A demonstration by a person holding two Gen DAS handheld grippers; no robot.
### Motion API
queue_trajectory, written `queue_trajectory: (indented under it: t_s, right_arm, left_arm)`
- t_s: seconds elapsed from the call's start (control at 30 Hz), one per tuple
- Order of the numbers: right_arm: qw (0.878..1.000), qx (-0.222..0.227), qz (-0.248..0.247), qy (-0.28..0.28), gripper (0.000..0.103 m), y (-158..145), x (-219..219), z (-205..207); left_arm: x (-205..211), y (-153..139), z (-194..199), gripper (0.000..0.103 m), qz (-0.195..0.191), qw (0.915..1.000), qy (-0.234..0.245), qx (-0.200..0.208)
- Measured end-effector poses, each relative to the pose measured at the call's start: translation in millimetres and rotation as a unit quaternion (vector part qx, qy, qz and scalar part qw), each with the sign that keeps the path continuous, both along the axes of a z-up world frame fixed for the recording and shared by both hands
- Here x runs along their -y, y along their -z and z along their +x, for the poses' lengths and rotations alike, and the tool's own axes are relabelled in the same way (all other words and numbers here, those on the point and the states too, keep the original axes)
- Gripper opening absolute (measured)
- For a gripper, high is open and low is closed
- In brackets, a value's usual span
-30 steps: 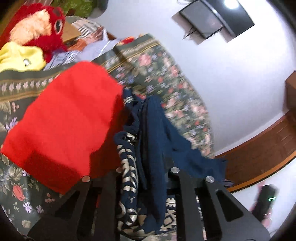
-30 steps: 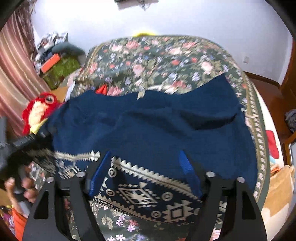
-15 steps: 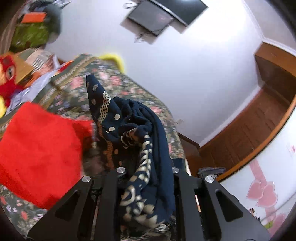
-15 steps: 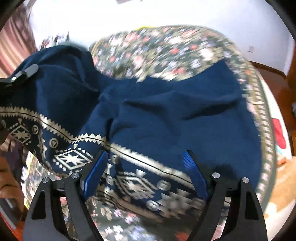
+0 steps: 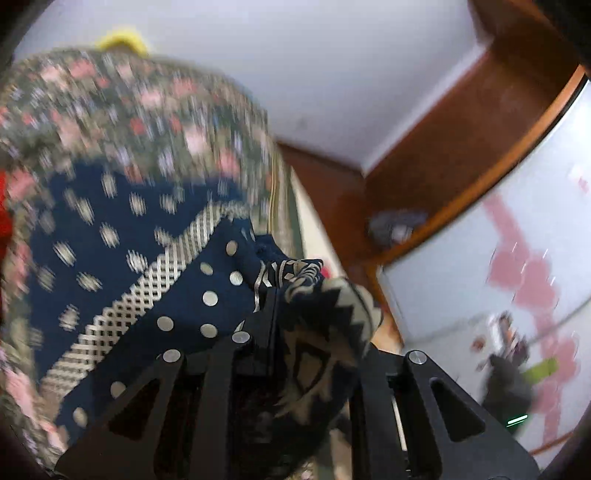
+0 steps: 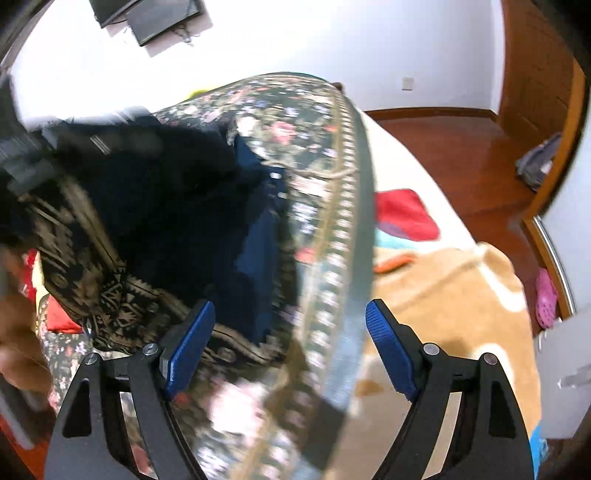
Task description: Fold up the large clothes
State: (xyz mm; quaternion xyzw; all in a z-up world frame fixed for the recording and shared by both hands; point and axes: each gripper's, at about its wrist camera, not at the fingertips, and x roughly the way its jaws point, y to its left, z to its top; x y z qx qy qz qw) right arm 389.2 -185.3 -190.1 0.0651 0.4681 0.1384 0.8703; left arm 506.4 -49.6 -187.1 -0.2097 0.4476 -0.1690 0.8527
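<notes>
The navy garment [image 5: 140,266] with cream dots and zigzag trim hangs bunched from my left gripper [image 5: 295,317], which is shut on its patterned edge. In the right wrist view the same garment [image 6: 147,206] is lifted over the left part of the bed, with the left gripper [image 6: 33,155] a blurred dark shape holding it at the upper left. My right gripper [image 6: 288,317] is open and empty, its blue pads [image 6: 190,343] spread over the bed's edge.
The floral bedspread [image 6: 295,122] covers the bed. A tan blanket [image 6: 454,295] and a red cloth [image 6: 406,214] lie to the right. A red garment [image 6: 59,317] lies on the bed at the left. Wooden floor, a door [image 6: 535,66] and a wall TV [image 6: 159,18] lie beyond.
The left gripper has swung the garment up and across to the right. The right gripper has let go of the patterned hem, has swung right and now stands open over the bed's edge.
</notes>
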Motion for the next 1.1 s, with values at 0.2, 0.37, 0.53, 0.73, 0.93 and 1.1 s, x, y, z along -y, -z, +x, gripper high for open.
queue_trajectory:
  t_s: [0.2, 0.37, 0.53, 0.73, 0.93, 1.1]
  right_arm:
    - [1.000, -0.009, 0.003, 0.009, 0.081, 5.5, 18.1, -10.8]
    - [1.000, 0.002, -0.001, 0.007, 0.081, -2.8, 18.7, -17.8]
    - [1.000, 0.025, 0.004, 0.005, 0.081, -21.3, 19.9, -24.1]
    - [0.998, 0.060, 0.008, -0.012, 0.081, -44.3, 3.7, -22.5]
    - [0.997, 0.063, 0.015, -0.045, 0.081, -42.1, -35.3, -6.2]
    - [0.998, 0.033, 0.001, -0.054, 0.081, -9.6, -60.0, 3.2]
  left_arm:
    - [20.3, 44.5, -7.9, 0.014, 0.013, 0.9961, 0.068, -0.055]
    - [33.5, 17.5, -30.8, 0.035, 0.060, 0.9888, 0.129, -0.044]
    - [23.0, -10.8, -63.3, 0.051, 0.070, 0.9870, 0.145, -0.002]
    - [-28.7, -52.6, -96.7, 0.060, 0.090, 0.9894, 0.094, 0.065]
    - [-81.4, -42.1, -89.4, 0.063, 0.164, 0.9837, 0.022, 0.070]
    - [-96.9, 8.3, -84.3, 0.063, 0.199, 0.9797, 0.010, 0.018]
